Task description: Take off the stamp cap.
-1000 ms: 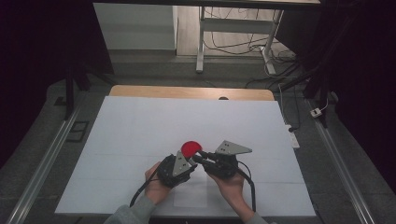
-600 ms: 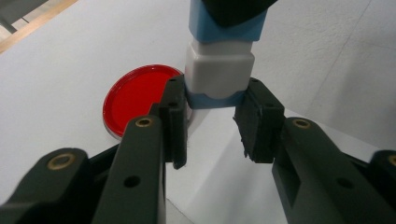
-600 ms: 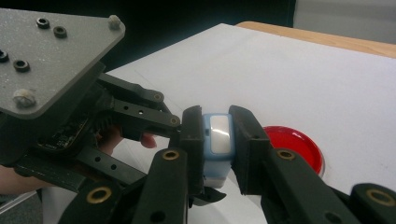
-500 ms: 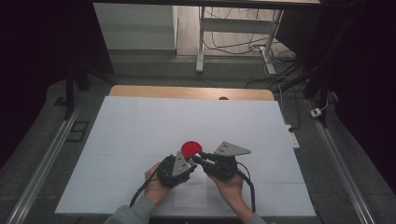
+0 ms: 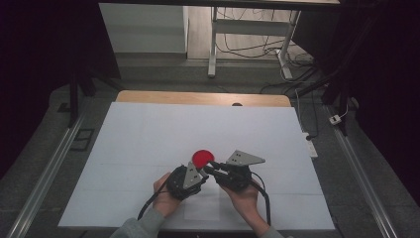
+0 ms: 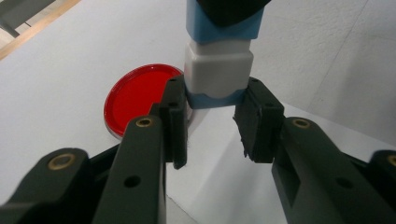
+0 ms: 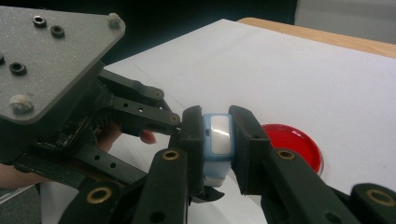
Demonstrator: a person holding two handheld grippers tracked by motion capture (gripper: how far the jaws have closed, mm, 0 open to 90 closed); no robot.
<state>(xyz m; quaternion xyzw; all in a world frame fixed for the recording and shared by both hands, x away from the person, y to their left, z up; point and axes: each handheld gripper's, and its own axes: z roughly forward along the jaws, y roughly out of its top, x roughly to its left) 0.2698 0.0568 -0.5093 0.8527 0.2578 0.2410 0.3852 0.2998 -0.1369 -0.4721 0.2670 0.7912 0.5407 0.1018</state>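
Note:
A small blue-and-white block (image 7: 218, 140) is pinched between the jaws of my right gripper (image 7: 216, 126), which is shut on it. In the left gripper view the block (image 6: 218, 70) hangs down from the right gripper (image 6: 229, 9). My left gripper (image 6: 212, 100) is open, and its two fingertips closely flank the block's lower blue end. A flat red disc (image 5: 202, 158) lies on the white table (image 5: 148, 129) just beyond both grippers. In the high view the left gripper (image 5: 200, 172) and the right gripper (image 5: 209, 169) meet tip to tip near the table's front.
The red disc (image 6: 135, 100) lies close behind the left jaw. A wooden strip (image 5: 198, 97) runs along the table's far edge. A person's hands (image 5: 166, 198) hold both grippers, and cables trail off toward the front edge.

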